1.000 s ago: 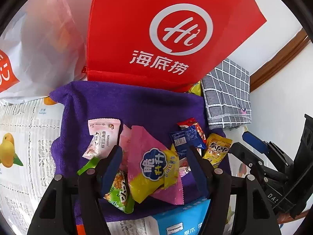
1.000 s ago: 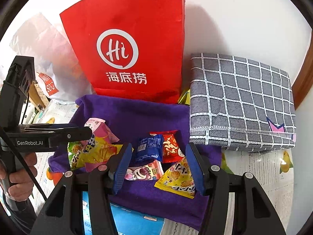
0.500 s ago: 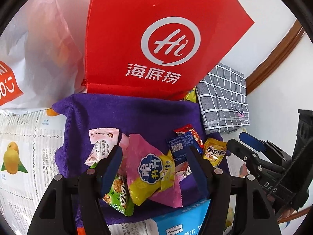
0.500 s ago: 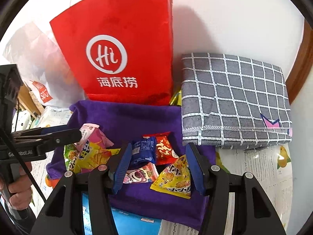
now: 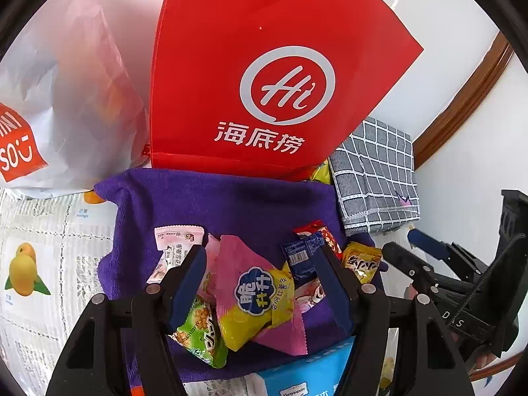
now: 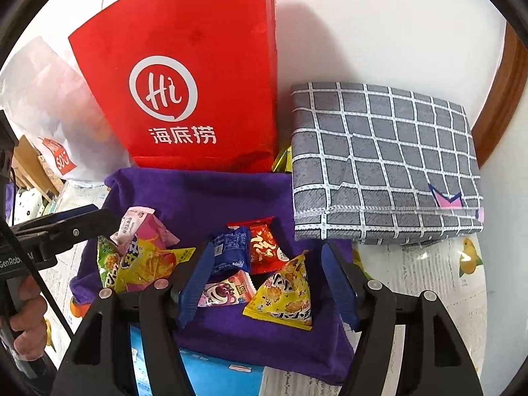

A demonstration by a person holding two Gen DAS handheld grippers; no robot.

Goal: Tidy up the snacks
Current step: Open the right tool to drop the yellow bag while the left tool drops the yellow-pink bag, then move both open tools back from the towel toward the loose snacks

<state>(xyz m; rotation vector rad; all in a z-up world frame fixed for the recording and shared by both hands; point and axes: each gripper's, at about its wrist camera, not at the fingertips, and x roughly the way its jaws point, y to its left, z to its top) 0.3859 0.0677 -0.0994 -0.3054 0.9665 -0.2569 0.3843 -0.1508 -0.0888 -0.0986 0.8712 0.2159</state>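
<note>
White wall backs a table laid with fruit-printed paper, its print too small to read. Above the purple terry towel, the left gripper hangs with its blue-padded jaws spread wide and nothing between them; its own black fingers hide the near ends of the packets below. Right under it lies a glossy yellow-and-pink chip bag, crumpled and overlapping a green crinkled snack packet whose near end is covered by a finger. A pale pink sachet lies just left and farther off, half hidden. The right gripper also stands open and empty over the towel's right part, above a blue foil packet, a red foil packet touching it, a flat pink bear-printed packet partly behind the left finger, and a puffed yellow triangular packet nearest the right. At the near edge, a light blue box pokes out from beneath the towel, cut off by the frame. Farther away, a stiff red paper bag with a white "Hi" logo stands upright at the towel's far edge; something yellow peeks out beside its base, too hidden to identify. Right of the bag sits a folded grey checked cloth, soft and stitched at the edge. On the far left slumps a translucent white plastic bag, its contents only an orange blur.
</note>
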